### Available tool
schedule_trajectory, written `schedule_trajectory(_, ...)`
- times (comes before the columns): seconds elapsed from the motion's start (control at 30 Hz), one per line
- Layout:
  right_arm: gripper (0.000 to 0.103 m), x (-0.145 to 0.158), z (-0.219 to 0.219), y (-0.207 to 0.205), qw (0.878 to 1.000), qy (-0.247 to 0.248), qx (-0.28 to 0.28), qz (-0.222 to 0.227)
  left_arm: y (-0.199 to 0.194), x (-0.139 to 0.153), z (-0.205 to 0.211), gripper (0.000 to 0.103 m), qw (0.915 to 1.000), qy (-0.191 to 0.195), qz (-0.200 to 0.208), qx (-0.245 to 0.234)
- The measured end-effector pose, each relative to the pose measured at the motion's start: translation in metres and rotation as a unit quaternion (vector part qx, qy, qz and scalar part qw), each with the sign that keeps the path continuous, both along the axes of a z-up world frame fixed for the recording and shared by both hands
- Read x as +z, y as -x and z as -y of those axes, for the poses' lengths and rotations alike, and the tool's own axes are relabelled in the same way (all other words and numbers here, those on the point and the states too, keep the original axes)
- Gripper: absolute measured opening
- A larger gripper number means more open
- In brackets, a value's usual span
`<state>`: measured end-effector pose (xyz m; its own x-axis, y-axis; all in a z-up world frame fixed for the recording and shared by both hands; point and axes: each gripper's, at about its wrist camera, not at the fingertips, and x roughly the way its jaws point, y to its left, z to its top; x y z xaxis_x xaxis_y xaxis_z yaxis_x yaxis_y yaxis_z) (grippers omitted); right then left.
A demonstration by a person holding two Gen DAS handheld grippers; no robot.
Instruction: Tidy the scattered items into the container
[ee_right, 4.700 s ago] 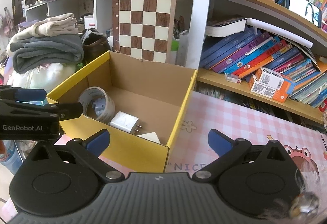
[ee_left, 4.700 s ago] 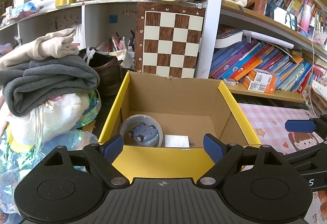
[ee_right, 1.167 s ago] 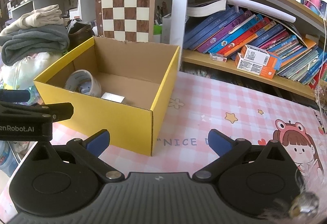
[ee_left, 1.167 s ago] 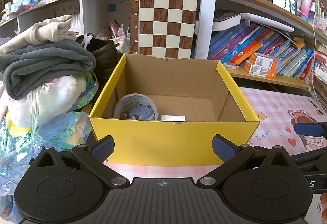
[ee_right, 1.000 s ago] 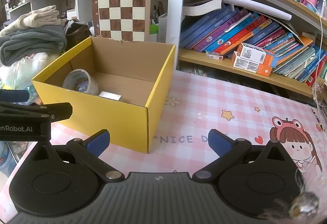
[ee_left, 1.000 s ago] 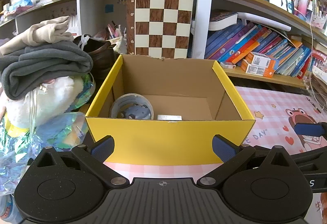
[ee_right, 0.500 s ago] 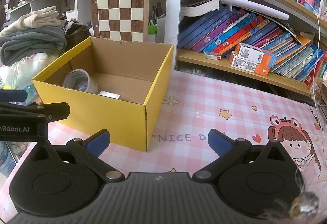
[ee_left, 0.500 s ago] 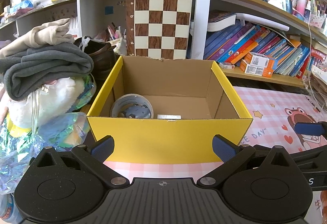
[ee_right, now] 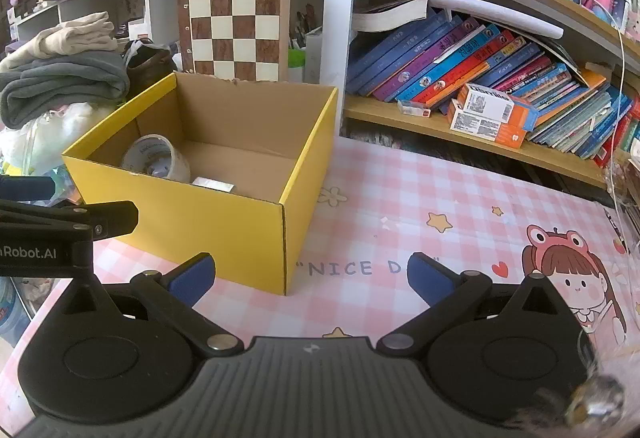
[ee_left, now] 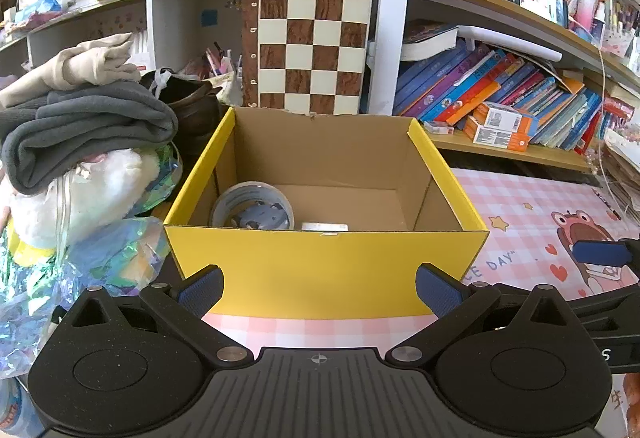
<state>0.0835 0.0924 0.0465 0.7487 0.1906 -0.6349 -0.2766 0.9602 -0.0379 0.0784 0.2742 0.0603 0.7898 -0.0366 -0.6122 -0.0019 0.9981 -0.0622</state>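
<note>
A yellow cardboard box stands open on the pink checked mat; it also shows in the right wrist view. Inside lie a roll of clear tape with a small blue-grey item in its core, and a white flat item. The tape and white item show in the right wrist view too. My left gripper is open and empty in front of the box. My right gripper is open and empty, by the box's near right corner.
A chessboard leans behind the box. Folded clothes and plastic bags pile up to the left. Shelves of books run along the right. The pink mat stretches right of the box.
Both grippers have drawn back from the box and stay open; the box now sits farther away and more of the pink mat shows.
</note>
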Motion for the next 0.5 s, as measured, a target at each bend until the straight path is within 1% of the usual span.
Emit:
schedule_trajectory(0.37,0.103,-0.0002,0.0032,0.0021,1.0,0.003,-0.002,0.001,0.002,0.0016,0.0049,0.103,0.9999,-0.005,0.005,-0.008)
schedule_trajectory(0.5,0.103,-0.0014,0.0096,0.0044,1.0,0.004,-0.011,0.0,0.0039,0.0012,0.0097,0.103,0.9998,-0.018,0.007,-0.006)
